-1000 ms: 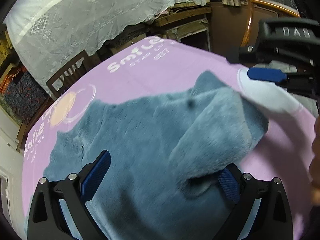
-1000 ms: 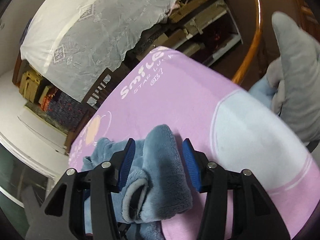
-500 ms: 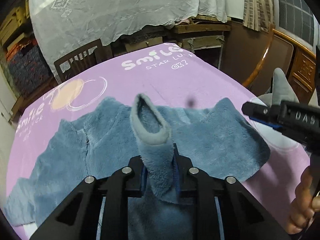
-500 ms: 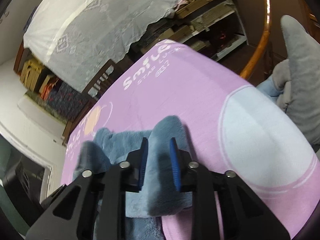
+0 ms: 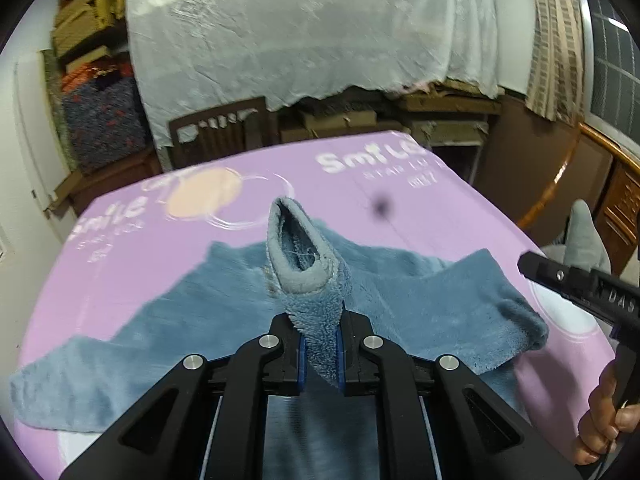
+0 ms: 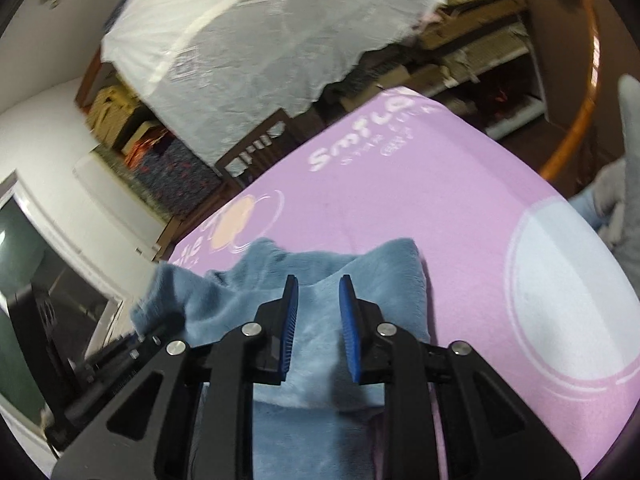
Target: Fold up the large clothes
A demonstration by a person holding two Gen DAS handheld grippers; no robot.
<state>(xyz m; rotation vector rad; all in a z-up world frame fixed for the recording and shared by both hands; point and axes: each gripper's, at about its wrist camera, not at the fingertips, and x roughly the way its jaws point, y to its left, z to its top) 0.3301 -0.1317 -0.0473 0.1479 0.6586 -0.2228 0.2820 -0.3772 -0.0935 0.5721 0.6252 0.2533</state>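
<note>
A blue fleece garment [image 5: 420, 300] lies spread on a pink printed mat [image 5: 440, 208]. My left gripper [image 5: 321, 336] is shut on one sleeve, and the grey cuff [image 5: 296, 248] stands up above its fingers, lifted off the mat. In the right wrist view the same garment [image 6: 224, 304] bunches at the mat's [image 6: 400, 208] near side. My right gripper [image 6: 319, 280] holds a thick fold of it between its blue pads. In the left wrist view, that gripper's black frame [image 5: 580, 292] and the hand [image 5: 604, 420] holding it show at the right edge.
A dark wooden chair [image 5: 218, 128] stands behind the mat, under a white lace cover [image 5: 300, 28] draped over furniture. A grey stuffed cloth shape [image 6: 628, 200] sits off the mat's right side, near a curved wooden rail [image 6: 592, 80]. Boxes and shelves fill the back.
The left gripper closed on the sleeve and raised it, so the cuff now stands upright. The right gripper closed on the garment's fold. Both views have rolled and pulled back.
</note>
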